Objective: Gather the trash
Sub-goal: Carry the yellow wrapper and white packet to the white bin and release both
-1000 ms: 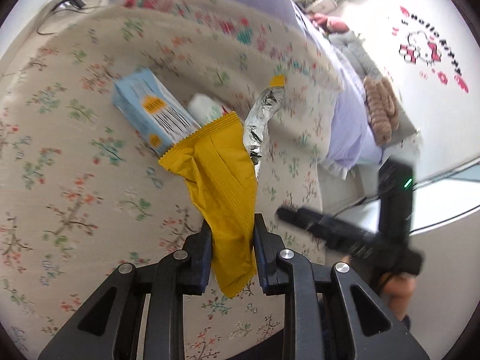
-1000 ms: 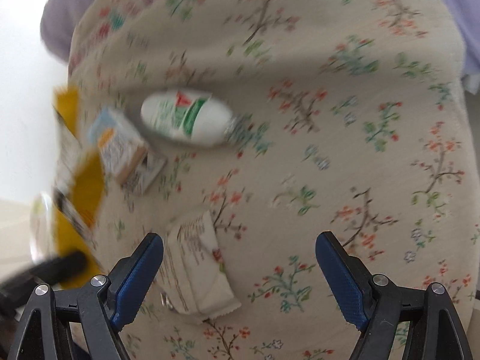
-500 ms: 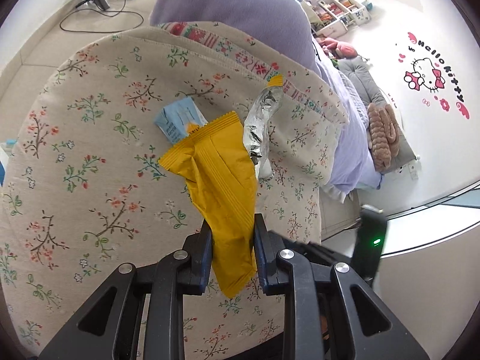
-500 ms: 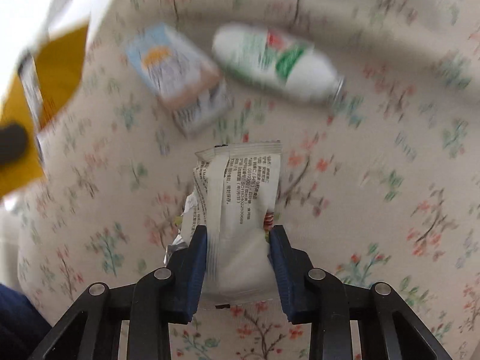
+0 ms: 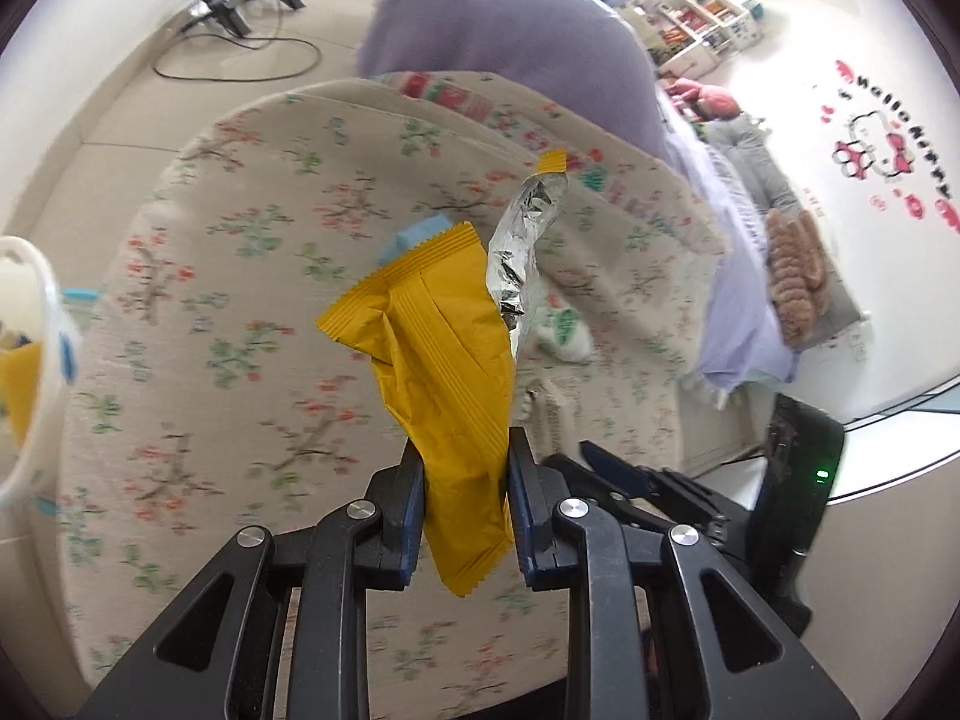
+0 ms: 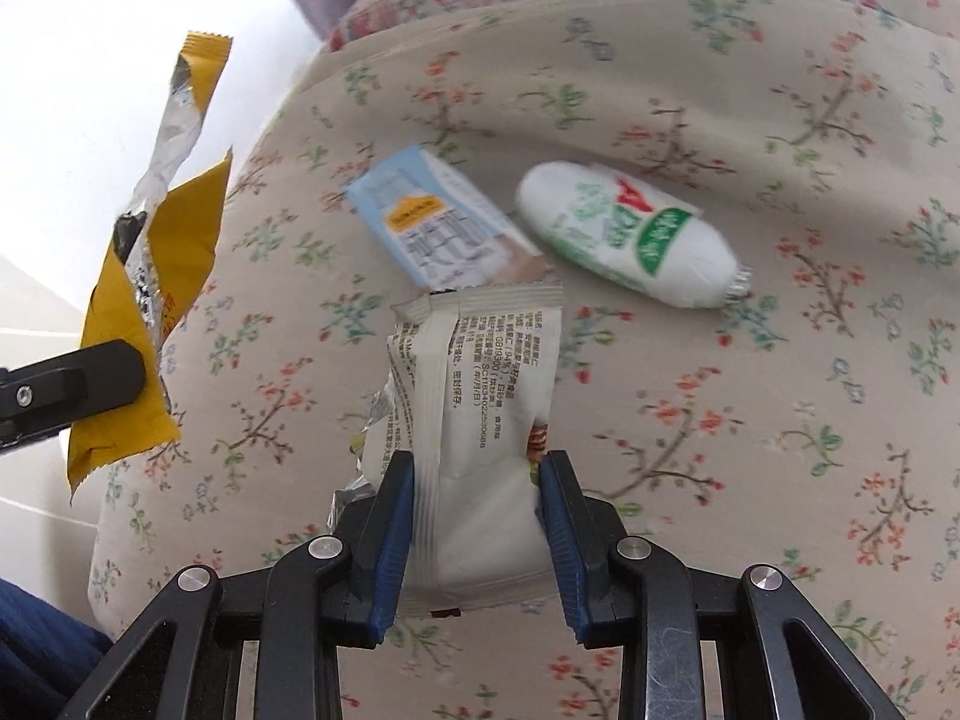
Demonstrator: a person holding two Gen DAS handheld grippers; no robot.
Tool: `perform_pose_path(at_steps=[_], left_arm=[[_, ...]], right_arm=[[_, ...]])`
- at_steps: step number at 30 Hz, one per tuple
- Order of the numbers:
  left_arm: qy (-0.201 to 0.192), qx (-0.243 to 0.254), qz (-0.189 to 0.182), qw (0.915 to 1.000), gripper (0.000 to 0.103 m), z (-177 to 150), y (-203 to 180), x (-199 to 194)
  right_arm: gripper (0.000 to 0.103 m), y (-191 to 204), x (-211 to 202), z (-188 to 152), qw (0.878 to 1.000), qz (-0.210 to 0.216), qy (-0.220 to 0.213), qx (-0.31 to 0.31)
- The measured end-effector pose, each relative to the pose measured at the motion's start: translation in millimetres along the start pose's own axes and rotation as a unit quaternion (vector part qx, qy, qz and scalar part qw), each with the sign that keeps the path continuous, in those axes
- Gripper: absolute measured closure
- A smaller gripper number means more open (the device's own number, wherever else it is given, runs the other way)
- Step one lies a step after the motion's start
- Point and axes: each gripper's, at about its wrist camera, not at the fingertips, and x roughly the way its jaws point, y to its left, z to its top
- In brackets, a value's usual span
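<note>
My left gripper [image 5: 463, 474] is shut on a yellow snack wrapper [image 5: 441, 384] whose torn silver foil strip [image 5: 525, 246] sticks up above it; both hang over the floral cushion [image 5: 240, 324]. The same yellow wrapper [image 6: 141, 300] shows at the left edge of the right wrist view. My right gripper [image 6: 477, 498] is shut on a white printed wrapper [image 6: 480, 420], lifted over the floral cushion [image 6: 750, 420]. On the cushion lie a light-blue small carton [image 6: 438, 228] and a white bottle with green and red print [image 6: 630, 234].
A white bin rim [image 5: 36, 324] with yellow trash inside sits at the far left of the left wrist view. A purple blanket [image 5: 510, 36] lies beyond the cushion. Cables and tripod stands [image 5: 240, 6] are on the floor. My right gripper's body [image 5: 690, 498] shows at the lower right.
The right gripper went from wide open over the white wrapper to shut on it and lifted it. The left gripper carried the yellow wrapper leftward; the bin rim came into view.
</note>
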Motion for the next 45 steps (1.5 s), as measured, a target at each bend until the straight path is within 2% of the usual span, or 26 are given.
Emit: perform_pose_path(at_steps=[2,6,11,21,30,33,39,45], left_arm=[[-0.001,-0.006,0.019,0.9998,0.077,0,9,-3],[-0.001,-0.024,0.034,0.9992,0.077,2,27,-12],[-0.008,-0.035,0.036,0.9987,0.077,4,44,-26],[-0.041,-0.102,0.046,0.9929,0.077,10,104,-62],[-0.054,-0.138,0.043,0.9880,0.077,3,142,-83],[-0.056,-0.164,0.046,0.9837,0.077,2,162,-88],[-0.060,-0.248,0.030,0.9664,0.077,-3,216,-101],[-0.057,-0.281,0.037,0.9573,0.076,-7,246,-106]], right_arm=[[0.066,7,4,-2,1.000,0.003,0.004,-0.009],[0.066,21,11,-4,1.000,0.008,0.007,-0.019],[0.066,27,25,2,1.000,0.011,0.009,-0.023],[0.066,58,42,10,1.000,0.022,0.006,-0.022],[0.066,96,59,19,0.998,0.058,0.007,-0.016],[0.065,112,70,22,0.997,0.071,0.015,-0.013],[0.065,144,89,29,0.993,0.113,0.028,-0.002],[0.065,184,108,39,0.989,0.145,0.032,-0.003]])
